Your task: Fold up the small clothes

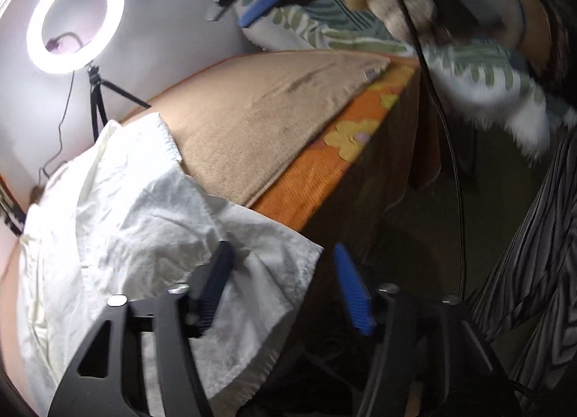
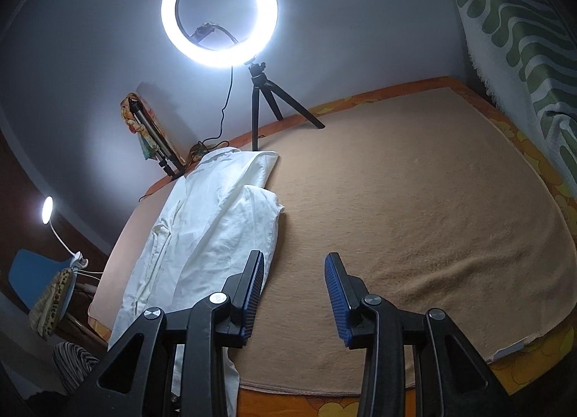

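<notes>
No writing can be read anywhere; a small tag at the beige blanket's corner is too blurred to make out. One white shirt lies on that blanket on the bed, along its left side in the right wrist view, its long axis running from the near edge to the wall, collar end beside the tripod of the single ring light. The left hand-held gripper hangs over the shirt's near hem, jaws apart, gripping nothing. The right hand-held gripper hovers just beside the shirt, jaws apart and empty.
</notes>
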A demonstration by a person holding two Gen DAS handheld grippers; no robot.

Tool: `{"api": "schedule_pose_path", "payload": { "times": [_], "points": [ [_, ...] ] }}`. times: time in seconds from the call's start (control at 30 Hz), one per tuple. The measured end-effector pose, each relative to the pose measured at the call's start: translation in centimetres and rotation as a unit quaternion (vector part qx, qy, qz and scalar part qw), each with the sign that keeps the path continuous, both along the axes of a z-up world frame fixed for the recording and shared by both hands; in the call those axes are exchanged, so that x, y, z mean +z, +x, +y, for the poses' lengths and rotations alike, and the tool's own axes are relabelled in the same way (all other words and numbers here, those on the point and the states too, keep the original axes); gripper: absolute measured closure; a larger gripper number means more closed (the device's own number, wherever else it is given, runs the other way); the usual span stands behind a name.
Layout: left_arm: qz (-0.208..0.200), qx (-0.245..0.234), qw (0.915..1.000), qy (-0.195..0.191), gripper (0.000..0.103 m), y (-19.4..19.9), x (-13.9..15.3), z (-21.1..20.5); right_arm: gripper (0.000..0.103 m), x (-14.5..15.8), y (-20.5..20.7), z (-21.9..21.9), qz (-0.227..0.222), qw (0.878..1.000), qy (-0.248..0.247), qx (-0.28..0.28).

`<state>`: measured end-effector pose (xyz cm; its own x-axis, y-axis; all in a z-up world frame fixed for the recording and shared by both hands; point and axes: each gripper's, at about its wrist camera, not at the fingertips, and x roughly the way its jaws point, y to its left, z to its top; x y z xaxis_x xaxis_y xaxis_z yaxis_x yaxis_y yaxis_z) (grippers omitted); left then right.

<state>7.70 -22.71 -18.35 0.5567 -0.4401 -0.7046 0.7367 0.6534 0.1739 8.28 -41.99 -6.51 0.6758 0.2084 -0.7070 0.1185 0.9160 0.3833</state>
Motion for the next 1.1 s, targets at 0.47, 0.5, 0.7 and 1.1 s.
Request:
{"api": "schedule_pose_path", "payload": {
  "times": [0.47,0.5,0.7,1.1],
  "points": [
    [0.027,-0.038,0.9937,-0.102,0.101,-2.0,4.4,2.8,0.065,-2.5,2.3,0.9,0.036,0.999,-0.018,0.013],
    [0.007,-0.044,0.9952,-0.087,0.099,-2.6,4.2,2.4,0.065,-2.9,2.5,0.9,0.041,0.999,-0.013,0.015],
    [-0.077,-0.064,0.995,0.003,0.067,-3.8,1.4,-0.5,0.065,-3.8,2.2,1.5,0.054,0.998,-0.003,0.029],
    [-0.147,-0.067,0.9842,0.072,0.099,-2.8,-1.7,-1.4,0.065,-3.3,1.4,0.7,0.046,0.999,0.019,0.019]
  ]
}}
